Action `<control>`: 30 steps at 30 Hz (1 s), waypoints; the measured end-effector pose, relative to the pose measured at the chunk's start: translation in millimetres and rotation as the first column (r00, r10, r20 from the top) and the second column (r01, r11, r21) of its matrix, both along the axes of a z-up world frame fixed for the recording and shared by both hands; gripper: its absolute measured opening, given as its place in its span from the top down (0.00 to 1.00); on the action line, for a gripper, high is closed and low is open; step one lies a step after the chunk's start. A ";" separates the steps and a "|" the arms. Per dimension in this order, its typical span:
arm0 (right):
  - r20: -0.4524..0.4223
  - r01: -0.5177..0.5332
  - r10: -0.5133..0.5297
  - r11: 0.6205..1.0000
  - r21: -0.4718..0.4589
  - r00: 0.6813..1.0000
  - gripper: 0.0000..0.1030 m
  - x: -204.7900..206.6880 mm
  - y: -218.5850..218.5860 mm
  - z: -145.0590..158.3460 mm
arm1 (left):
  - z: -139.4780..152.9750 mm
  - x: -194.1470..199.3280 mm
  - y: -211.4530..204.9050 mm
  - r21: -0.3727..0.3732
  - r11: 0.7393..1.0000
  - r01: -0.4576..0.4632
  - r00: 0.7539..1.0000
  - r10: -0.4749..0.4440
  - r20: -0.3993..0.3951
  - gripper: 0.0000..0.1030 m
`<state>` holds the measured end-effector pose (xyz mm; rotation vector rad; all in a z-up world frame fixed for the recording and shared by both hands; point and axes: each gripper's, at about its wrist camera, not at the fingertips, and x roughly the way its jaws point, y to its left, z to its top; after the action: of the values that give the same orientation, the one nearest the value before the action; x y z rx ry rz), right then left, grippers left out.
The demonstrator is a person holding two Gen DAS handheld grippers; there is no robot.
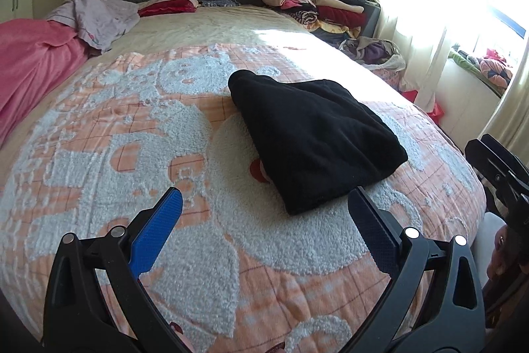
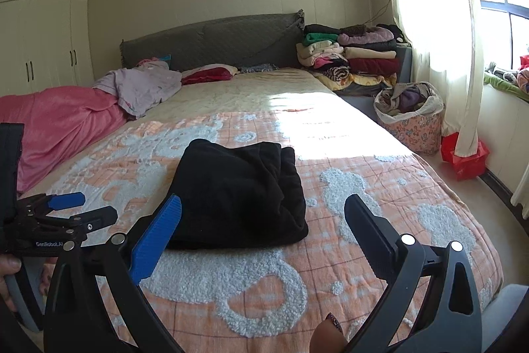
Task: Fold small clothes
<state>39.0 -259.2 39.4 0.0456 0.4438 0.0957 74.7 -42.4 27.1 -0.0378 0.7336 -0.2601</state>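
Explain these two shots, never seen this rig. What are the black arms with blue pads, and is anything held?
No robot: a person carries a handheld claw in each hand, each with a fisheye camera looking out along its fingers. One picture is from the left claw, the other from the right claw, which also shows the left claw at its left edge. Both claws are open and hold nothing. On the bed's patterned blanket lies a folded black garment, touched by neither claw.

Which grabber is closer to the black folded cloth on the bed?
Left, narrowly. The left gripper hangs open just short of the black folded cloth; the right gripper hangs open too, slightly farther back.
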 end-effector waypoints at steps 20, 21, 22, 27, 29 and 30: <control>-0.173 0.037 -0.038 0.999 -0.007 0.984 0.04 -40.0 18.3 -67.2 | -58.8 -35.6 16.2 0.037 0.997 -0.071 0.993 0.074 -0.089 0.09; -0.176 0.034 -0.036 0.999 -0.013 0.984 0.04 -40.4 18.9 -68.7 | -60.3 -35.5 15.5 0.047 0.996 -0.077 0.993 0.081 -0.089 0.09; -0.178 0.034 -0.038 0.999 -0.021 0.983 0.04 -40.4 19.3 -69.9 | -61.5 -35.5 14.9 0.053 0.995 -0.079 0.992 0.084 -0.090 0.09; -0.183 0.023 -0.026 1.000 -0.016 0.983 0.04 -40.0 19.2 -70.6 | -64.7 -34.3 14.0 0.064 0.995 -0.082 0.991 0.088 -0.098 0.09; -0.182 0.020 -0.022 1.000 -0.016 0.983 0.04 -40.4 19.6 -70.5 | -65.6 -34.6 13.7 0.068 0.994 -0.085 0.991 0.091 -0.097 0.09; -0.182 0.017 -0.020 1.000 -0.017 0.983 0.04 -40.6 20.5 -70.3 | -66.1 -34.6 13.8 0.070 0.994 -0.087 0.991 0.094 -0.097 0.09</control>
<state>-1.6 -238.8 -31.0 0.0429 0.6267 0.0703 40.1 -28.6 -39.0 -0.0216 0.8374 -0.1481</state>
